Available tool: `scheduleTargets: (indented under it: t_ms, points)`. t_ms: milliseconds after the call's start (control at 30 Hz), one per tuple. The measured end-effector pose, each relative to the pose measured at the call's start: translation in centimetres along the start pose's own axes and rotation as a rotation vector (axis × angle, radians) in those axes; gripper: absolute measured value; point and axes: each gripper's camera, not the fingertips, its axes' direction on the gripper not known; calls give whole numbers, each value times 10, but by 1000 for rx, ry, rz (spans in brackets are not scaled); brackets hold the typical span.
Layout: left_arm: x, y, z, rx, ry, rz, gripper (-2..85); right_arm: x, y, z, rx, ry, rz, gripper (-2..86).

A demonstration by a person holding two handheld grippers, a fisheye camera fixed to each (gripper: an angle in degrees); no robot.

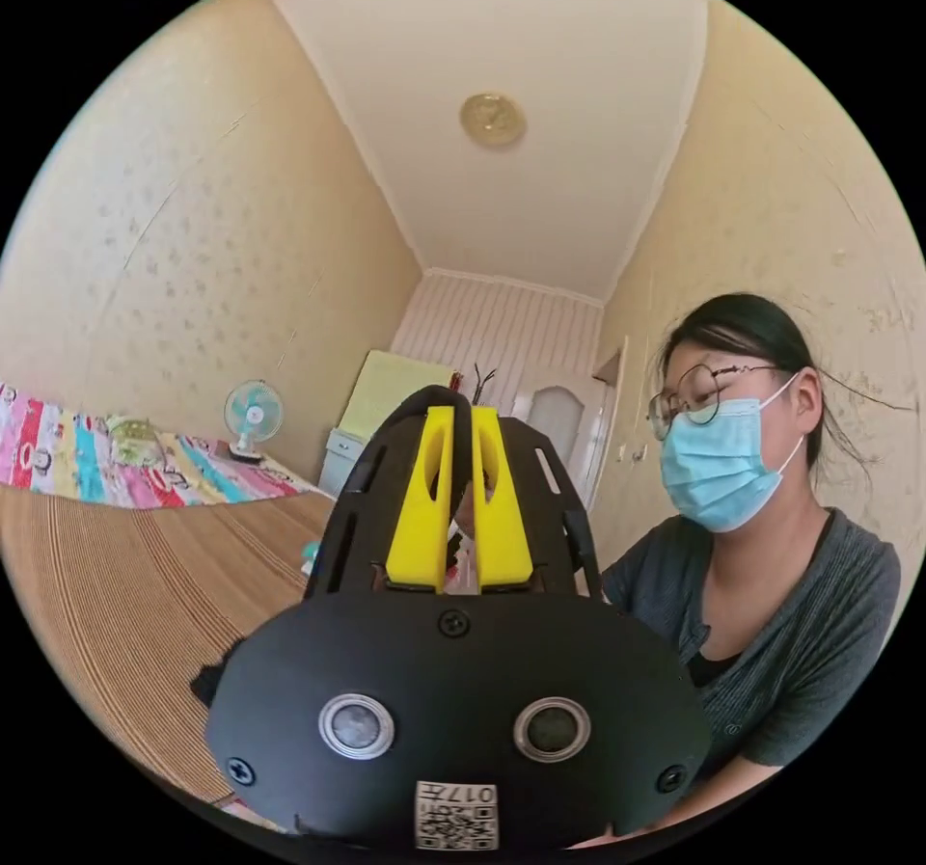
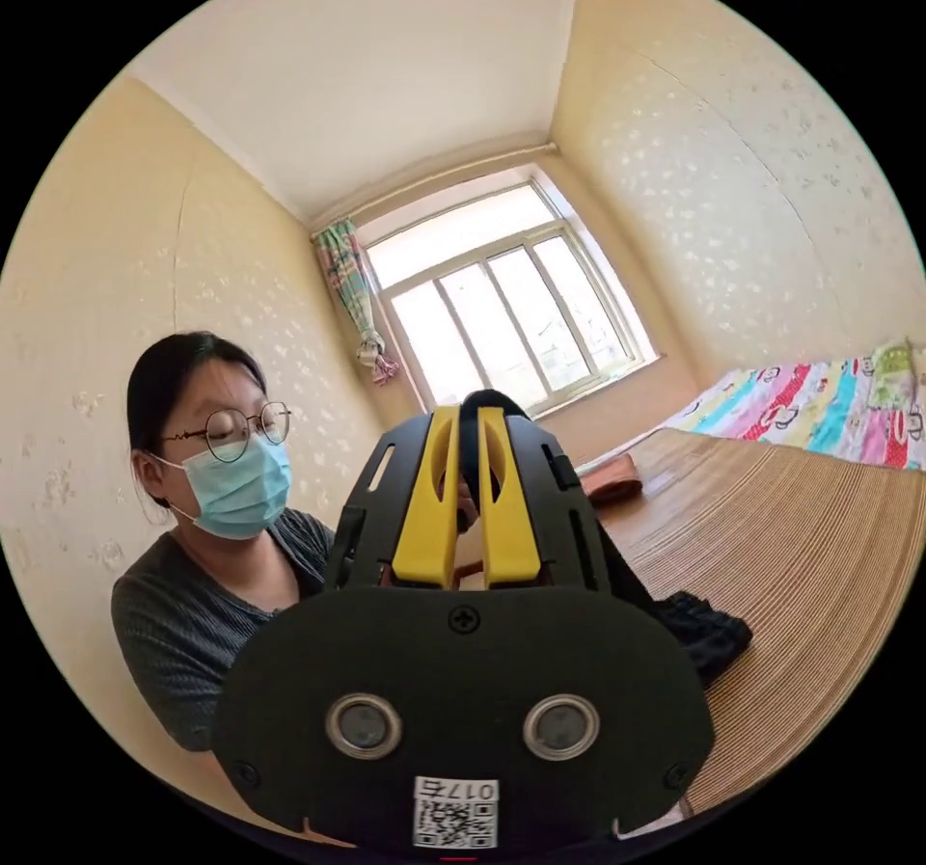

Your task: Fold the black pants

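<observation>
Right gripper view: right gripper (image 2: 468, 421) fingers pinch black pants (image 2: 709, 634); left gripper (image 1: 461, 421) fingers narrow.

A person in a grey top (image 1: 772, 614) sits by a woven mat (image 1: 125, 576). A small fan (image 1: 253, 414) stands beyond a colourful striped sheet (image 1: 87, 465). A window (image 2: 502, 310) has a patterned curtain (image 2: 352, 286) tied beside it; a round ceiling lamp (image 1: 492, 120) hangs overhead

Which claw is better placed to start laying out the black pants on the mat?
Probably the right claw: black pants fabric sits between its yellow jaws and trails onto the woven straw mat. The left claw looks nearly shut, its hold unclear.
</observation>
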Motion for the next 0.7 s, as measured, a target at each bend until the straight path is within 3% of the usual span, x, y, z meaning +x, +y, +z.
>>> scheduleTargets:
  t_ms: [167, 333, 500, 600, 700]
  points:
    - [72, -57, 9, 112, 83, 141, 38, -79, -51, 14, 12, 21, -200, 20]
    - [65, -73, 21, 142, -155, 32, 37, -49, -64, 36, -20, 140, -52, 17]
    - [-77, -69, 59, 49, -421, -141, 38, 66, -71, 67, -142, 434, 59, 15]
    - [-171, -67, 85, -41, -604, -197, 37, 174, -79, 83, -201, 515, 270, 14]
    - [-228, -44, 111, -61, -712, -202, 37, 237, -78, 104, -301, 633, 253, 13]
